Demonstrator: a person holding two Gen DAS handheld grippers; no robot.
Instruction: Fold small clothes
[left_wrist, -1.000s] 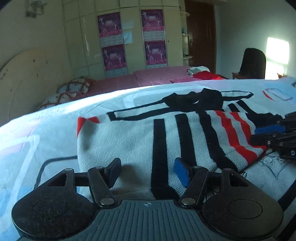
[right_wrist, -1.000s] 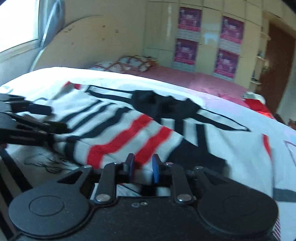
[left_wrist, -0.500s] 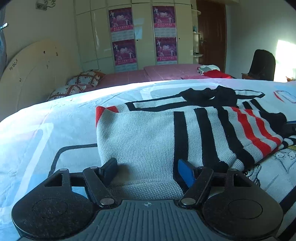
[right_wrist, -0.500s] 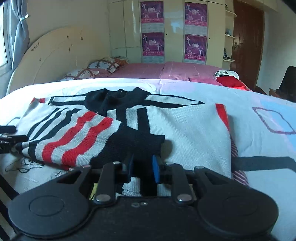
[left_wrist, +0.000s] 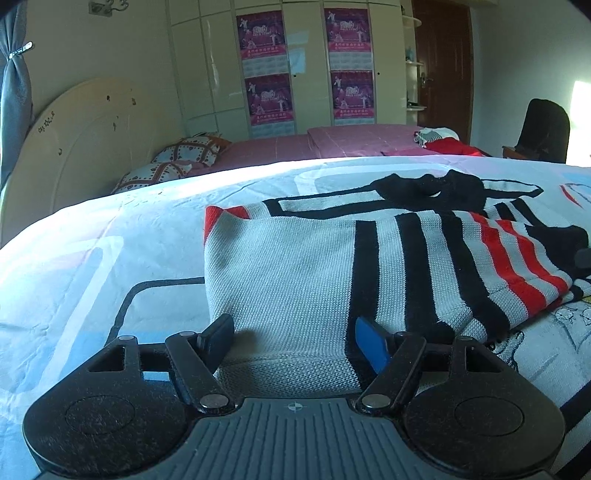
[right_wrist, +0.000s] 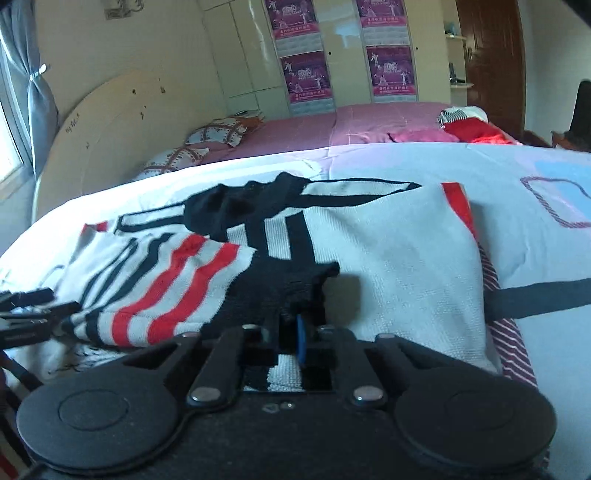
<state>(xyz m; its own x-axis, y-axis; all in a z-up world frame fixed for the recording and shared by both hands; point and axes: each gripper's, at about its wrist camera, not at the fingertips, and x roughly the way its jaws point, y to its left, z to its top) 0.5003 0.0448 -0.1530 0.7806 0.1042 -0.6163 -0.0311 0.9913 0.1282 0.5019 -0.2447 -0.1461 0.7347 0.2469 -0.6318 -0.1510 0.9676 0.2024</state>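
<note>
the white knitted sweater with black and red stripes (left_wrist: 295, 273) lies on the bed (left_wrist: 92, 266): soft, floppy, best pinched at hems. left gripper (left_wrist: 295, 338) jaws open astride its hem; right gripper (right_wrist: 291, 334) jaws pinched shut on its black edge.

- The left gripper (left_wrist: 293, 341) has a matte black body with two round discs and a ribbed grey plate carrying a small crosshair mark.
- One of its fingers has a blue pad (left_wrist: 371, 345), the other a dark one.
- Silver rivets hold the black link arms.
- The right gripper (right_wrist: 290, 341) has the same black build, a little dusty.
</note>
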